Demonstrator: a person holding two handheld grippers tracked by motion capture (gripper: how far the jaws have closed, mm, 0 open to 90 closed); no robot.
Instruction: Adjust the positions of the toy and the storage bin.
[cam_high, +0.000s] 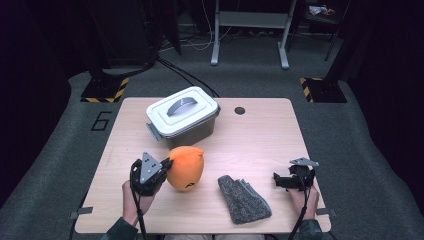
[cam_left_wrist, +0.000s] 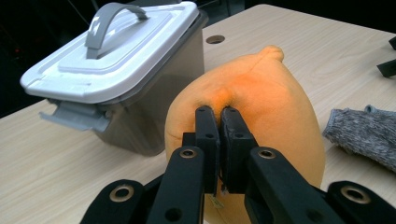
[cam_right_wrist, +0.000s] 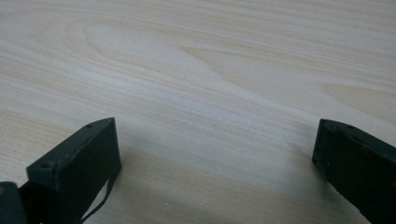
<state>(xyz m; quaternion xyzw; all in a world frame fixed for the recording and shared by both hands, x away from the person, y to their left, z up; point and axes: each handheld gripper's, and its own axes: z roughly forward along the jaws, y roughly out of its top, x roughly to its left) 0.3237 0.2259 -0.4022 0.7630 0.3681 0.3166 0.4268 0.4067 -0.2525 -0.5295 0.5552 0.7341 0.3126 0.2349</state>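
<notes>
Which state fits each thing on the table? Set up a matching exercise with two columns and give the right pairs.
Things:
1. orange plush toy
2. grey box
3. grey knitted cloth
4. right tool

States:
A. lid on, handle on top
B. pinched by the left tool
C. open, jaws wide apart
D. lying flat, untouched

Pairs: 1-B, 2-A, 3-D, 4-C

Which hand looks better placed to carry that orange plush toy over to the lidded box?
The left. Its tongs are already pinched on the orange plush toy, right beside the lidded box. The right tongs hang open over bare table, beyond the grey mitten.
</notes>
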